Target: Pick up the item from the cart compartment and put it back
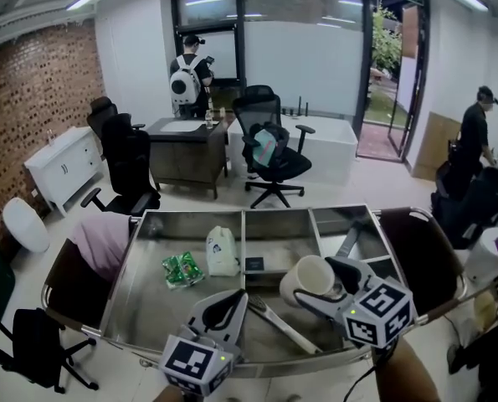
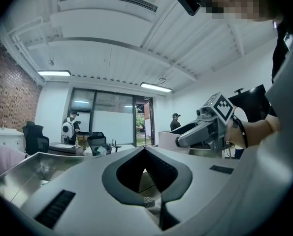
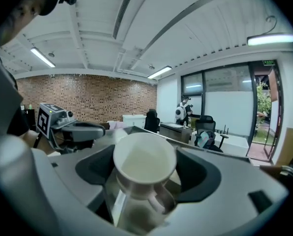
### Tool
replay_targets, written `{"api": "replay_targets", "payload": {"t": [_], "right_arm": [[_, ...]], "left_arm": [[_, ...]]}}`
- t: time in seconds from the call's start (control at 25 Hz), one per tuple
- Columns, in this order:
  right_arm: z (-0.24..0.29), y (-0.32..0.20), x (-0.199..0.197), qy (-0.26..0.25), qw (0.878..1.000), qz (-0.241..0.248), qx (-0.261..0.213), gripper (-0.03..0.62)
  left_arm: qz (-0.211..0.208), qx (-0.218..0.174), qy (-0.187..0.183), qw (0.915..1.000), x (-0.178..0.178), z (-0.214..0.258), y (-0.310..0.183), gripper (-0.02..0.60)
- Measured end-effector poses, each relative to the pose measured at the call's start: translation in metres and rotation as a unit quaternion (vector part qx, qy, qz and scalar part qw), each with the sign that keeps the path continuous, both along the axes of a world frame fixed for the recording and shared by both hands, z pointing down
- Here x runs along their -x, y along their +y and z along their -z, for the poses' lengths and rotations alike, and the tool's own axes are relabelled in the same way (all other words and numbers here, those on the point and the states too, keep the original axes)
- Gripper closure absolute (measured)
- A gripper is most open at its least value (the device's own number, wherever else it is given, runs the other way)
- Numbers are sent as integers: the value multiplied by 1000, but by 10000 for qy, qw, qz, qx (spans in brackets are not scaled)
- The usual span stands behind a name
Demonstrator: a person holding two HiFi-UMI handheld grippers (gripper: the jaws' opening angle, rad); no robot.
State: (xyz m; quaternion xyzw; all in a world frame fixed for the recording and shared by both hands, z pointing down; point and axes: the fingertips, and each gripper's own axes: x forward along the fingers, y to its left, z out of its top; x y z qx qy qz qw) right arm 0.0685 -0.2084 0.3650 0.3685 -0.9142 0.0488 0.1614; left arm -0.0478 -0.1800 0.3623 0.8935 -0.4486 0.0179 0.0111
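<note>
A white mug [image 1: 307, 278] hangs tilted over the middle compartment of the steel cart [image 1: 130, 285], with my right gripper [image 1: 314, 283] shut on it. In the right gripper view the mug [image 3: 144, 162] fills the gap between the jaws, mouth facing the camera and handle low. My left gripper [image 1: 238, 298] hovers over the cart's front edge with its jaws shut and nothing between them; its tips [image 2: 145, 148] meet in the left gripper view. That view also shows the right gripper [image 2: 205, 129] off to the right.
In the cart lie a green packet [image 1: 182, 268], a white pouch [image 1: 221, 250], a small dark card [image 1: 254, 265] and a long metal utensil [image 1: 284, 326]. Dividers split the cart into compartments. Office chairs [image 1: 271, 156], desks and two people stand farther back.
</note>
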Motion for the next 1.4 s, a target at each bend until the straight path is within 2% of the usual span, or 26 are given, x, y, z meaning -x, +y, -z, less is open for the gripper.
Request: {"api": "replay_targets", "payload": {"t": [0.28,0.56,1.4], "right_arm": [[6,35,-8,-337,9993,-130,-17,183],[-29,17,-14,-91,9992,-363,124,187],[-18,29,-8,-204,9993,-311,44,187]], "left_arm": [[-101,82,-2,9999,-10,-2,8,581],[-157,86,-48,9998,-15,-4,16,581],[-155,152,-250,9995,-13,-7,20,581]]}}
